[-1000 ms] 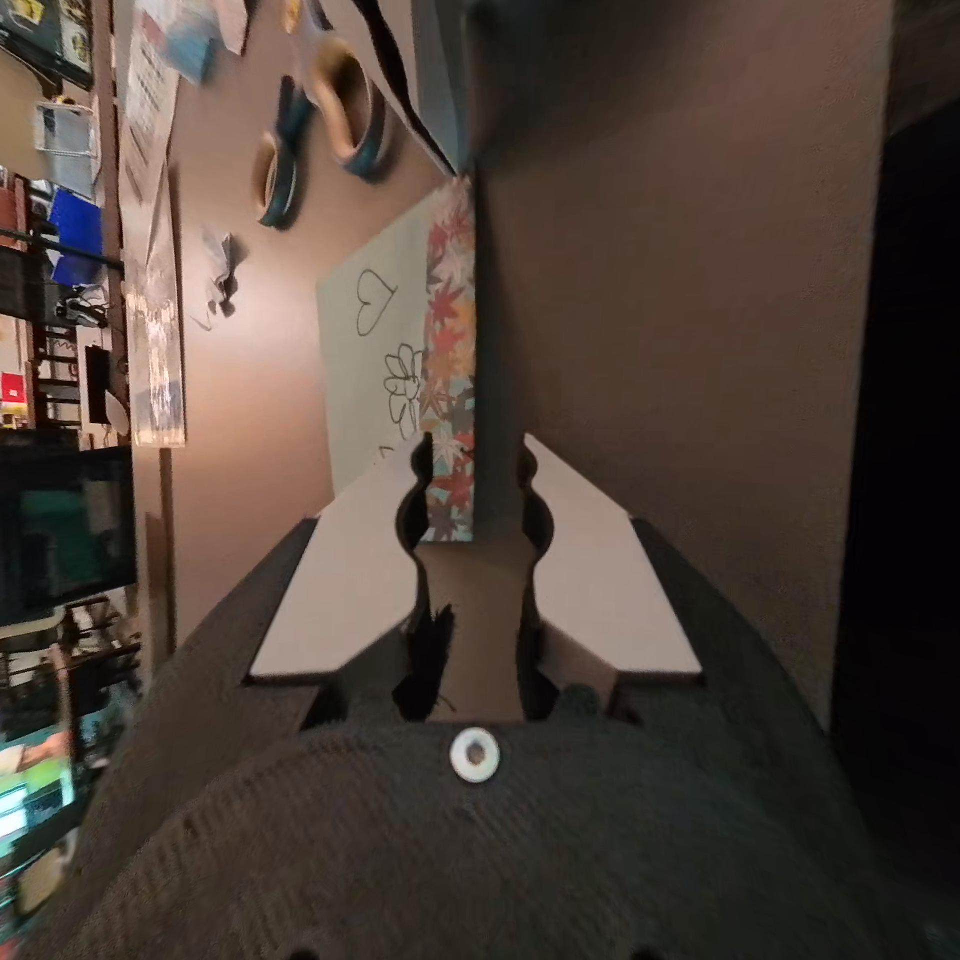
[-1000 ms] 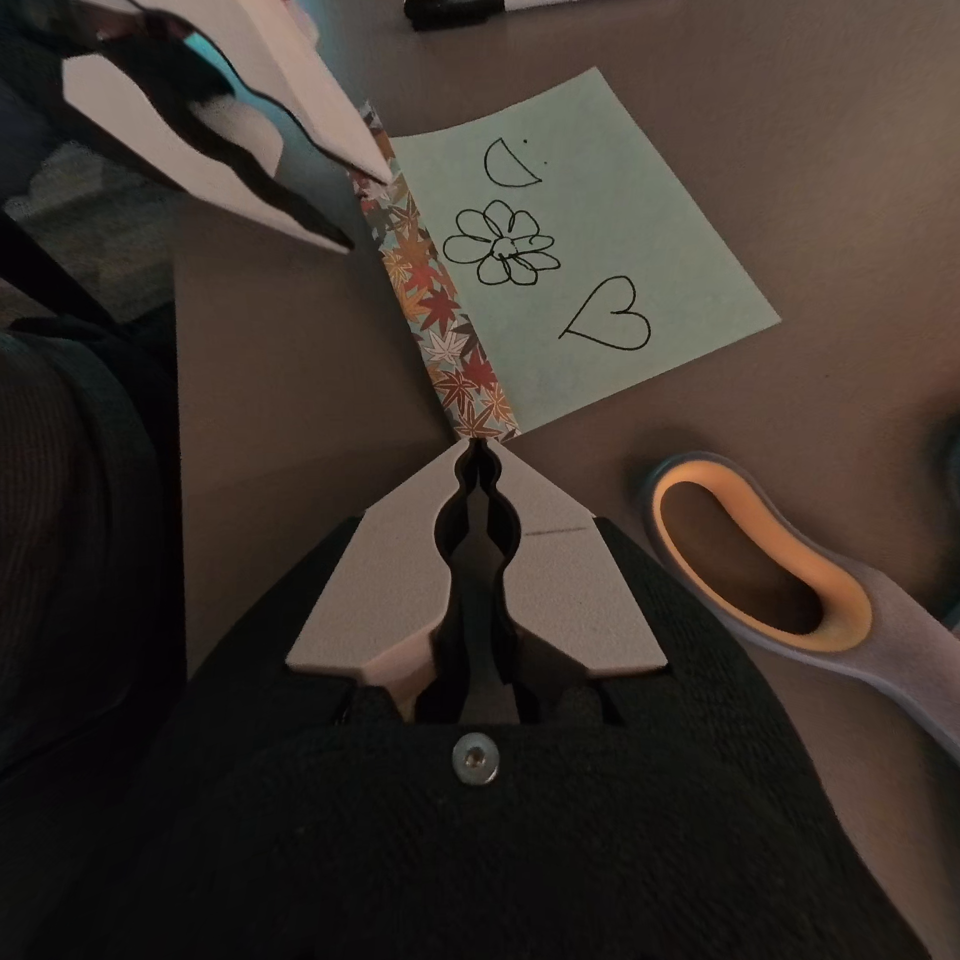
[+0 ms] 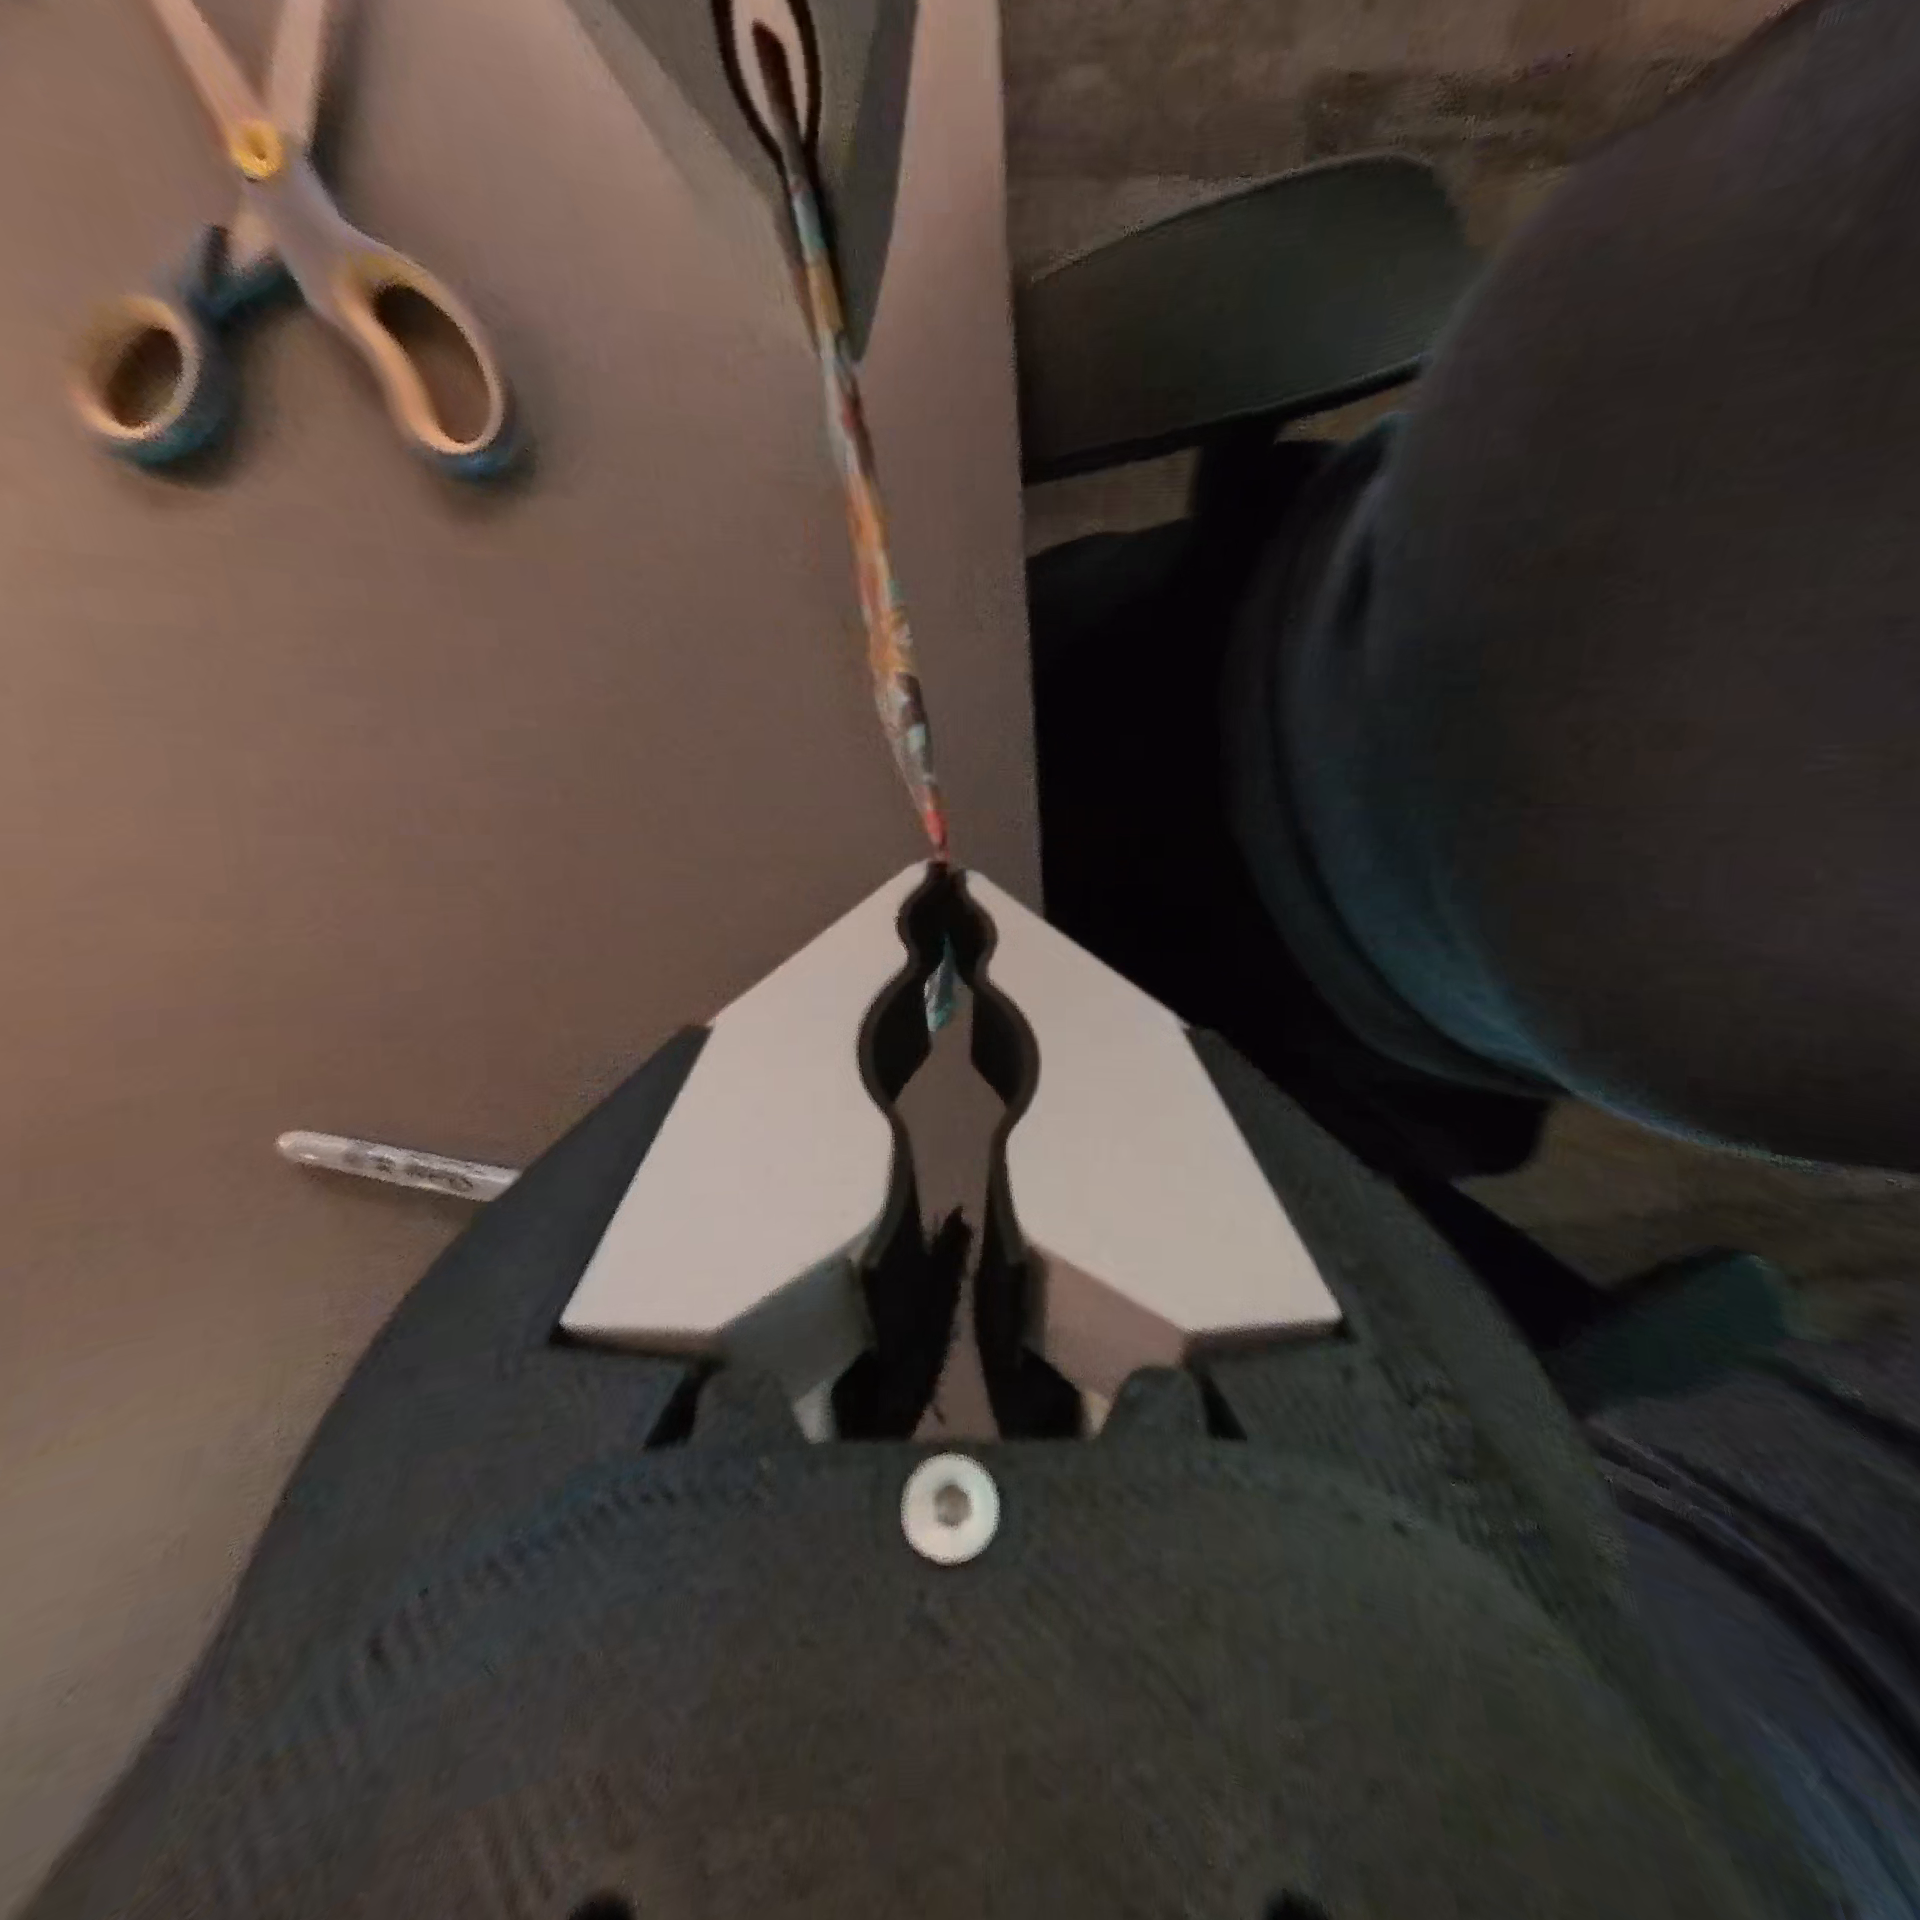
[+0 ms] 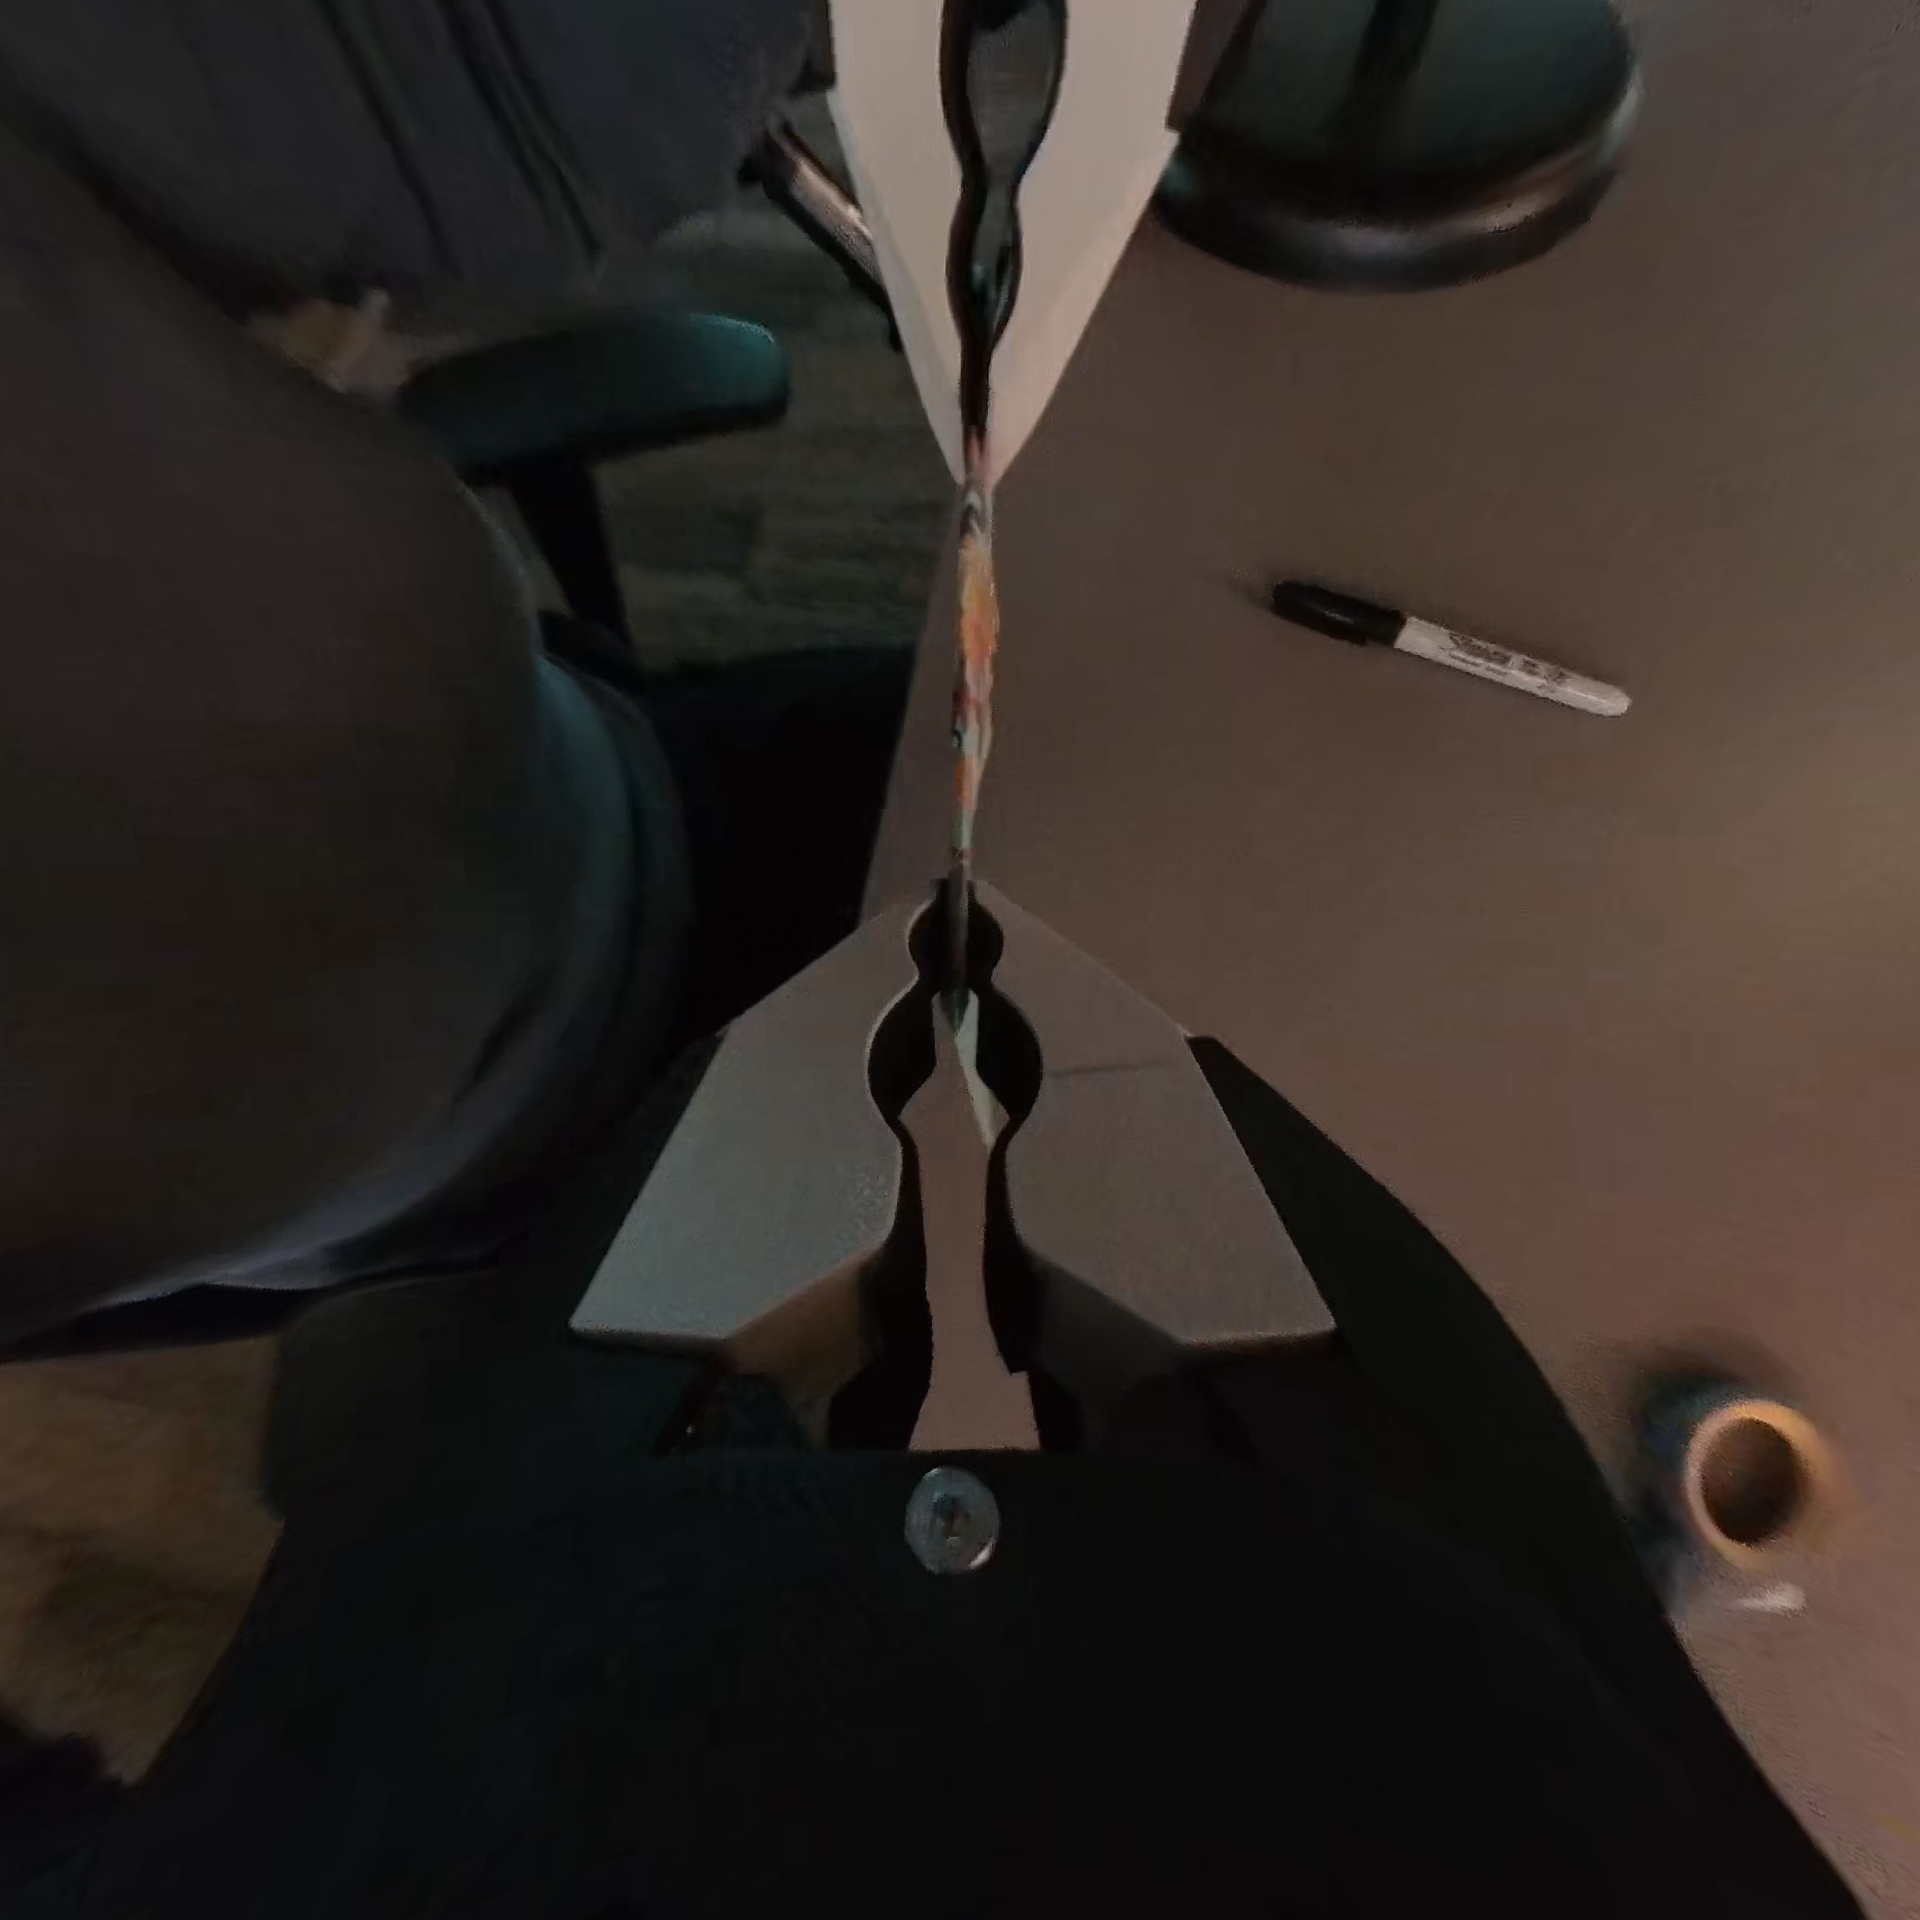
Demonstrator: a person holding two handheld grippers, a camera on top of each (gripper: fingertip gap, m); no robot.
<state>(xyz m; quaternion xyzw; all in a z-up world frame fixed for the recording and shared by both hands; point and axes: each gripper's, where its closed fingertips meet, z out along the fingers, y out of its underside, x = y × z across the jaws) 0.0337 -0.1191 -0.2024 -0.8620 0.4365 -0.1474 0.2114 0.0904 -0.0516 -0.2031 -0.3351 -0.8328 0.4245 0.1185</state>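
Observation:
A paper note edged with leaf-patterned tape hangs edge-on in the air between my two grippers, so it looks like a thin coloured strip. My left gripper is shut on one end of it, with a bit of paper showing between the pads. My right gripper is shut on the other end of the note. Each gripper also shows at the top of the other's view: the right gripper and the left gripper. The note hangs over the edge of the brown table.
On the table lie scissors, a tape roll that also shows in the right wrist view, and a marker. A dark round base stands at the far end. Beyond the table edge are a person's clothed limb and a chair armrest.
The note lay flat on the table with the left jaws open around one end. Now both grippers are shut on its ends and it is lifted, turned edge-on, by the table's edge.

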